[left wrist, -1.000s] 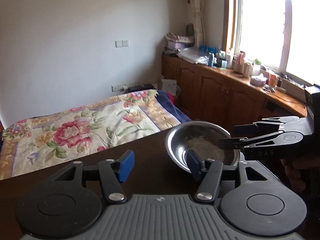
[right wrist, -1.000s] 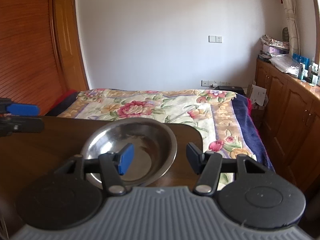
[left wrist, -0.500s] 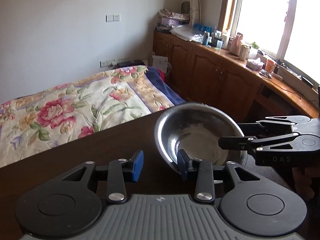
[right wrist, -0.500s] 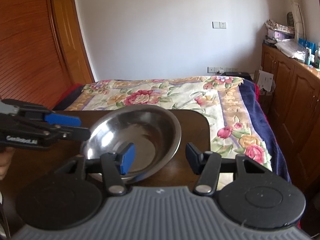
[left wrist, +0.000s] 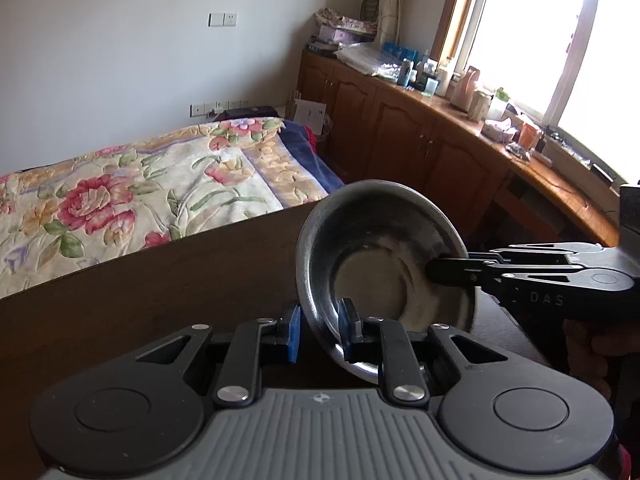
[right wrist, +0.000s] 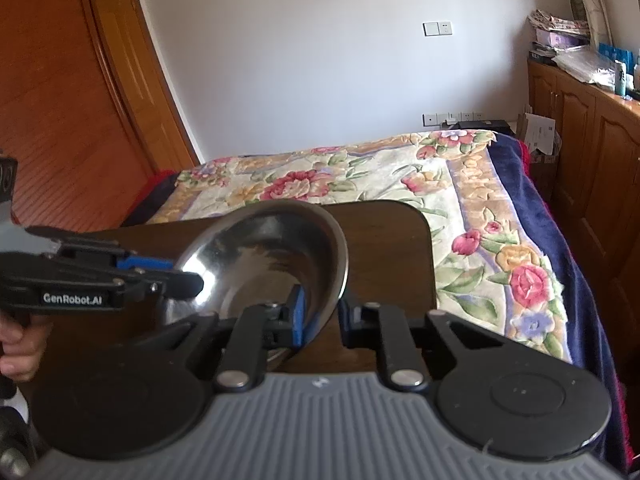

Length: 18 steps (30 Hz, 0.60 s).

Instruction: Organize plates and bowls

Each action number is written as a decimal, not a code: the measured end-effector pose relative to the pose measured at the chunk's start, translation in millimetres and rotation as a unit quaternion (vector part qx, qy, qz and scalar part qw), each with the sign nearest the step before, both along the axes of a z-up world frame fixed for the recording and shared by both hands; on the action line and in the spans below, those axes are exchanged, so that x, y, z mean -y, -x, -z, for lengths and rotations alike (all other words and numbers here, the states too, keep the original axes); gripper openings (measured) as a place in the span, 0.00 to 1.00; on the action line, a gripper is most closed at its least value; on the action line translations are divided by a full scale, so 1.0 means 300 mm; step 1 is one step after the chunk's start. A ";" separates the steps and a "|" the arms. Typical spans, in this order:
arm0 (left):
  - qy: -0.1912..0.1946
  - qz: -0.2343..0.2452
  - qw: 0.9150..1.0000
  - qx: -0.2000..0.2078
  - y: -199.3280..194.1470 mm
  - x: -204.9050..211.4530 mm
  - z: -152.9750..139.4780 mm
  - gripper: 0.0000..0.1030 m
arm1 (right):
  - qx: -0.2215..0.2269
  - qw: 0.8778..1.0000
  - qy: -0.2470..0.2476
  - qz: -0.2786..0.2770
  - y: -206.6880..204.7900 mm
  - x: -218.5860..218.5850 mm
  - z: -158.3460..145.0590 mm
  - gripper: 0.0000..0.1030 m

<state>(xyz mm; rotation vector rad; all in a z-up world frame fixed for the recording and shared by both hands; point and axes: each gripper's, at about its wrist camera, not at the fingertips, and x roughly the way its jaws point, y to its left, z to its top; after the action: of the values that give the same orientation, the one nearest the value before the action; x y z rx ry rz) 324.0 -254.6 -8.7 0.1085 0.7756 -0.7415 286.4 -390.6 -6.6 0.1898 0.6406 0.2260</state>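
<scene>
Stainless steel catches the window light as a bowl (left wrist: 384,264) is tipped up off a dark wooden table (left wrist: 140,300), gripped from two sides at once. On the left of the left wrist view, a flowered bedspread (left wrist: 132,192) fills the room beyond the table edge; at centre, the left gripper (left wrist: 318,330) has its jaws just drawn in on the bowl's near rim, one blue pad outside the wall and one inside. To the right, the right gripper (left wrist: 448,274) has likewise just been closing and pinches the opposite rim, apparently to steady the bowl as it lifts. Its own camera shows the same hold (right wrist: 320,312), the bowl (right wrist: 272,264) tilted near the table's corner. The two-handed grip seems meant to keep the slick metal from swinging. No plates or other bowls are visible.
</scene>
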 end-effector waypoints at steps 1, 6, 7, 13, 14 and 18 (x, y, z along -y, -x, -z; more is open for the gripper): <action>0.002 0.001 1.000 0.003 0.012 -0.003 -0.011 0.48 | 0.000 1.000 -0.006 0.001 0.003 0.002 -0.001 0.15; 0.004 0.004 1.000 0.028 0.077 -0.031 -0.066 0.48 | 0.014 1.000 -0.009 0.007 0.029 -0.009 -0.028 0.13; 0.007 0.004 1.000 0.030 0.088 -0.037 -0.075 0.48 | 0.017 1.000 -0.006 0.007 0.038 -0.017 -0.037 0.13; 0.012 0.009 0.998 0.058 0.172 -0.075 -0.136 0.48 | 0.034 0.999 0.002 0.006 0.083 -0.036 -0.090 0.13; 0.013 0.009 0.998 0.062 0.185 -0.080 -0.143 0.48 | 0.038 0.999 0.004 0.006 0.093 -0.041 -0.100 0.13; 0.020 0.008 0.997 0.072 0.229 -0.110 -0.164 0.48 | 0.050 0.999 0.008 0.004 0.128 -0.057 -0.133 0.13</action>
<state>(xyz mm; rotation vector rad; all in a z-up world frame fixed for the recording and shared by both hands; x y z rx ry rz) 255.3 -221.5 40.5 0.1313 0.6230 -0.7564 247.8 -373.5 33.4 0.1646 0.5429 0.2217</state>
